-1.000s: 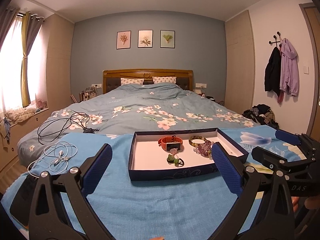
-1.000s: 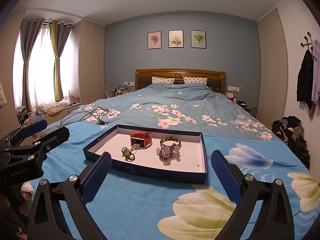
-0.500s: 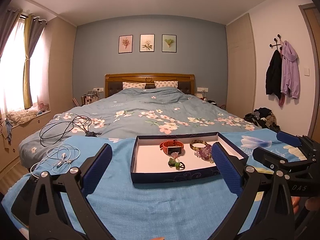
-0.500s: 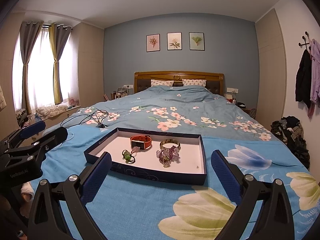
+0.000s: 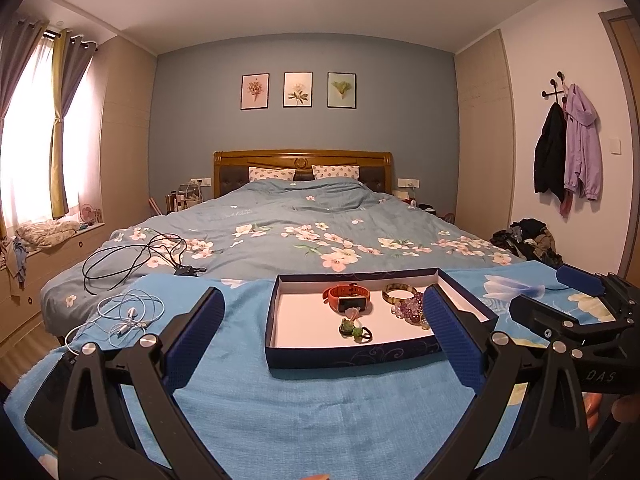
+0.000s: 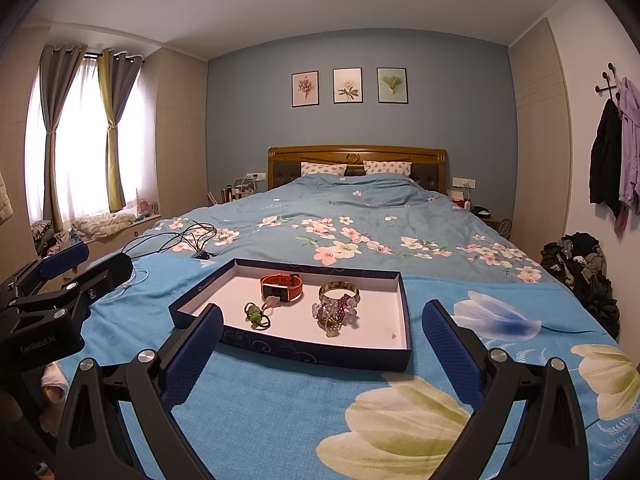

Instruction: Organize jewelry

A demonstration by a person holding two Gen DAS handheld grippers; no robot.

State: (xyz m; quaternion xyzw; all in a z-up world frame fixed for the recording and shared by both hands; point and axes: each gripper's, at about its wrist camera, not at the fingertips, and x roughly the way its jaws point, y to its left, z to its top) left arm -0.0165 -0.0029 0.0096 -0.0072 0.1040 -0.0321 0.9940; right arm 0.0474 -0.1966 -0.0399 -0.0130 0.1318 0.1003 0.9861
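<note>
Now, jewelry: I see four pieces lying loose inside the tray (image 6: 404, 312), none gripped.
Orange watch (image 6: 281, 287): toward the back of the tray, left of centre, band curled into a loop.
Gold bangle (image 6: 339, 292): just right of the watch, flat on the white floor.
Purple bead bracelet (image 6: 335, 314): touching the bangle's near side, heaped.
Green charm (image 6: 256, 316): nearer my side, in front of the watch, on a dark loop.
Tray: dark blue, shallow, sitting on the bright blue blanket (image 6: 304, 392) at the foot of the bed.
Left gripper (image 5: 323, 334): my fingers stand wide apart with nothing between them, short of the tray's near wall.
Right gripper (image 6: 322, 344): likewise spread wide and empty, framing the tray from my side.
White earphones (image 5: 128, 316): on the blanket, left of the tray.
Black cable (image 5: 140, 256): farther back on the floral duvet.
</note>
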